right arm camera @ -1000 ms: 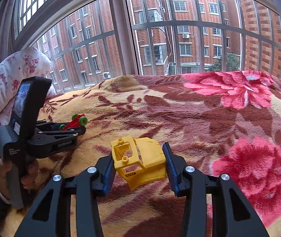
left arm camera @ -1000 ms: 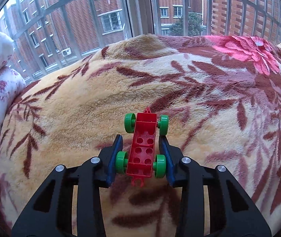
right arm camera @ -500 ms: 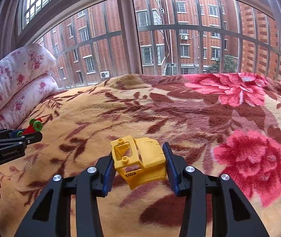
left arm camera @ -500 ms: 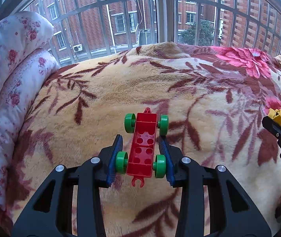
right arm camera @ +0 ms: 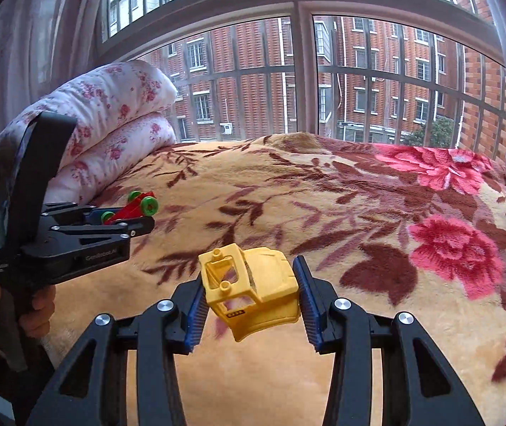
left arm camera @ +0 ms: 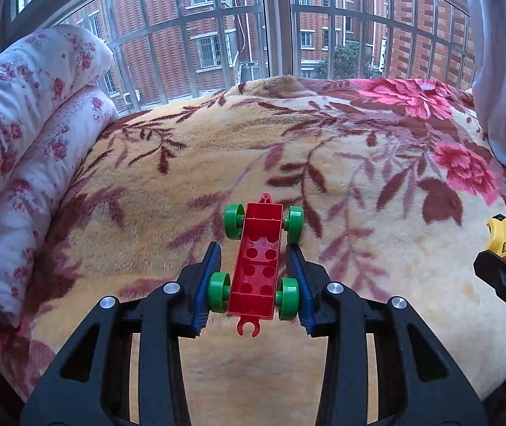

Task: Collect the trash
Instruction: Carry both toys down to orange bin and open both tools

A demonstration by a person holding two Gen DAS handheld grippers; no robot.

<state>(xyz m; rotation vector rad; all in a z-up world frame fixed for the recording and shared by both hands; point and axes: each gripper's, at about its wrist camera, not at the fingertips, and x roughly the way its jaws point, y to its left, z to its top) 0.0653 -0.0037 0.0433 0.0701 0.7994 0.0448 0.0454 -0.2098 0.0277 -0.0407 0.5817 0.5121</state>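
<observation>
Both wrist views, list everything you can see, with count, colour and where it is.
Toy car base: one, red with green wheels, clamped in the left claw above the blanket.
Toy cab: one, yellow, clamped in the right claw above the blanket.
Blanket: one, beige with maroon leaves and pink flowers, spread over the bed.
Quilt: one, white with pink flowers, folded at the bed's left edge.
Window: one, barred, behind the bed, with red brick buildings outside.
Curtain: one, pale, at the right.
Left claw: one, black with blue pads, shut on the car base.
Right claw: one, black with blue pads, shut on the cab.
Hand: one, gripping the left claw's handle.
</observation>
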